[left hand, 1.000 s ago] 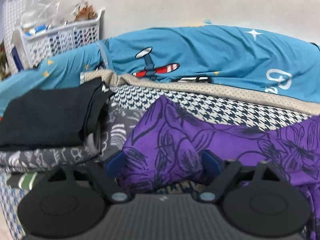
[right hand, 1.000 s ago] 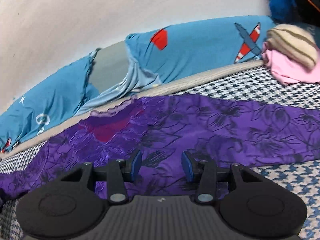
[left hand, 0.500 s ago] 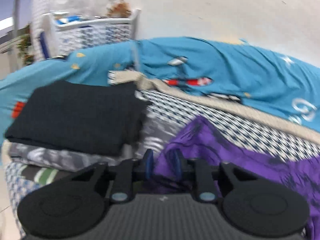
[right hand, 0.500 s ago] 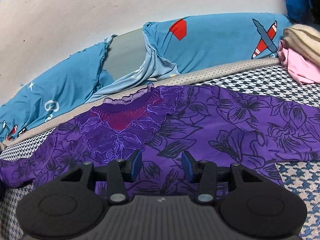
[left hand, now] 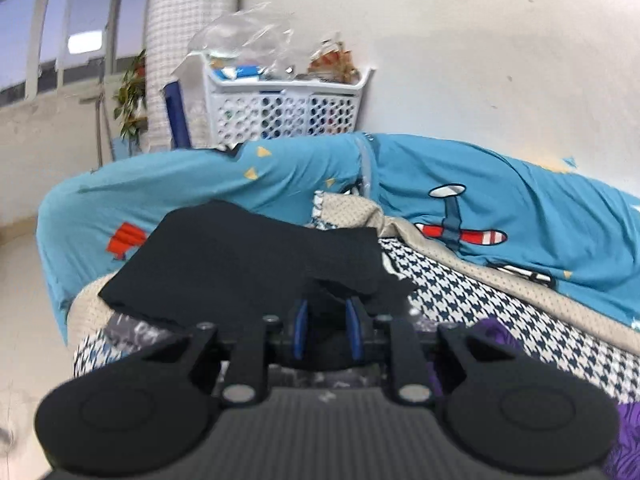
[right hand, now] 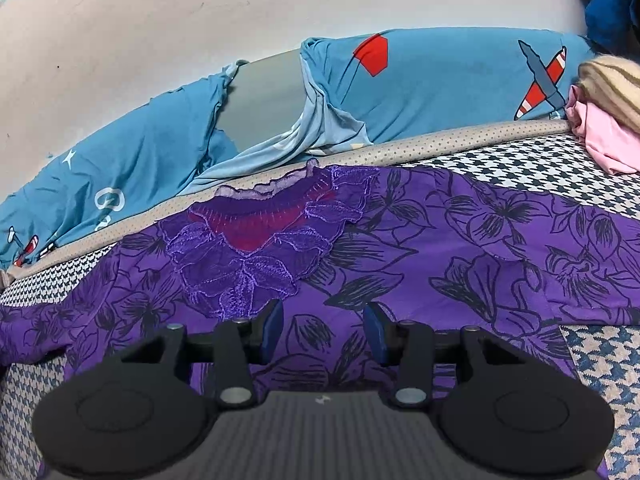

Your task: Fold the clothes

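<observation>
Purple floral blouse (right hand: 400, 248) lies spread across the houndstooth bedcover (right hand: 500, 164); left gripper (left hand: 326, 330) pinches its sleeve end (left hand: 496, 332), right gripper (right hand: 323, 330) hovers parted above; folding that sleeve inward seemingly comes next.

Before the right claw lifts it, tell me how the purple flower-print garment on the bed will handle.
The purple flower-print garment lies thin and flat with soft wrinkles, so it will probably drape and sag from any single pinch. It looks light for its spread. The embroidered neckline patch looks thicker and may hang a little stiffer. Pushed, the garment would likely bunch up rather than slide across the houndstooth bedcover.
</observation>
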The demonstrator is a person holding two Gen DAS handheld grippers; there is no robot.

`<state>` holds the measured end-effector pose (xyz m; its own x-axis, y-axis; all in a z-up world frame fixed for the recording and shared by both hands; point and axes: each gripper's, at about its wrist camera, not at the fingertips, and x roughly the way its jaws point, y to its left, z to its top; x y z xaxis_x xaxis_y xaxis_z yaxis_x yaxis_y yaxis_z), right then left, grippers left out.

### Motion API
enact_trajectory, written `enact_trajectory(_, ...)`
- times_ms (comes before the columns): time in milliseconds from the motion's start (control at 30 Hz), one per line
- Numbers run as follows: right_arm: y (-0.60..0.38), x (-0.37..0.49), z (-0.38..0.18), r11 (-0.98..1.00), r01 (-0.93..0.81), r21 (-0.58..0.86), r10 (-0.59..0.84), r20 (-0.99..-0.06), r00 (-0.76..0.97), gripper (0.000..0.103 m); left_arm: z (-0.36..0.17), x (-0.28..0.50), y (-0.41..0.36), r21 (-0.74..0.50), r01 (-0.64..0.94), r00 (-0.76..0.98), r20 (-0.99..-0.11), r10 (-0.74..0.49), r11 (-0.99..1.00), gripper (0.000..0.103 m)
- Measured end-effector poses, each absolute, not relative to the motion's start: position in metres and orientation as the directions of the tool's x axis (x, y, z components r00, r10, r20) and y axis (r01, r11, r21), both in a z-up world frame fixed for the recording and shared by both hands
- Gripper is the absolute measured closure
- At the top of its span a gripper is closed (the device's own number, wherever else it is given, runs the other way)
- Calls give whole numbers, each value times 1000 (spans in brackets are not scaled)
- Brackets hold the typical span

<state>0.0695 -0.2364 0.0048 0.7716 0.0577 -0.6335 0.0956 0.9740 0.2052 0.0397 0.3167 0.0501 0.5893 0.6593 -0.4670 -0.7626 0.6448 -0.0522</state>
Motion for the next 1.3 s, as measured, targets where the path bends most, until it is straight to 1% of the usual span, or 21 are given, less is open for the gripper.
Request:
enact_trajectory(67,-235,70,4,975,90,205,63,-634,770,60,50,37,320,-103,-733,623,-498,603,672,80)
enact_trajectory(133,-233,70,3,975,86,203,66,-638,768,60,50,35,318,-105,-711,641,-501,581,695,75)
enact_trajectory(200,-231,71,1,976,82,203,69,-643,763,60,51,33,314,-102,-691,658,-500,564,715,67)
enact_trajectory(233,-230,71,0,976,79,205,73,-642,763,60,51,32,312,-102,-686,662,-498,559,721,65)
enact_trajectory(300,-225,71,0,976,50,210,96,-632,769,60,50,30,310,-105,-680,665,-504,551,725,54)
enact_trajectory(400,-209,70,-3,975,-39,220,170,-613,772,60,48,31,312,-121,-681,660,-528,534,723,42)
enact_trajectory(433,-202,69,-4,970,-75,232,204,-607,768,60,48,30,314,-129,-683,657,-537,529,718,41)
enact_trajectory(500,-186,66,-5,961,-147,234,262,-601,755,60,47,30,318,-145,-689,652,-551,521,710,33)
enact_trajectory(700,-127,53,-13,906,-366,213,418,-590,691,60,52,25,329,-173,-714,634,-572,521,678,19)
enact_trajectory(833,-85,40,-15,853,-484,196,502,-566,654,60,57,22,336,-216,-714,640,-587,496,666,15)
enact_trajectory(933,-52,38,-15,809,-549,209,565,-538,626,60,59,20,340,-237,-715,644,-589,488,658,13)
enact_trajectory(1033,-17,39,-15,769,-596,231,617,-512,598,60,60,19,345,-242,-721,639,-594,489,649,12)
enact_trajectory(1133,18,49,-13,731,-637,245,657,-504,560,60,62,17,349,-246,-727,633,-601,488,641,11)
enact_trajectory(1300,77,68,-14,670,-700,247,706,-502,499,60,64,16,353,-232,-737,621,-603,500,635,7)
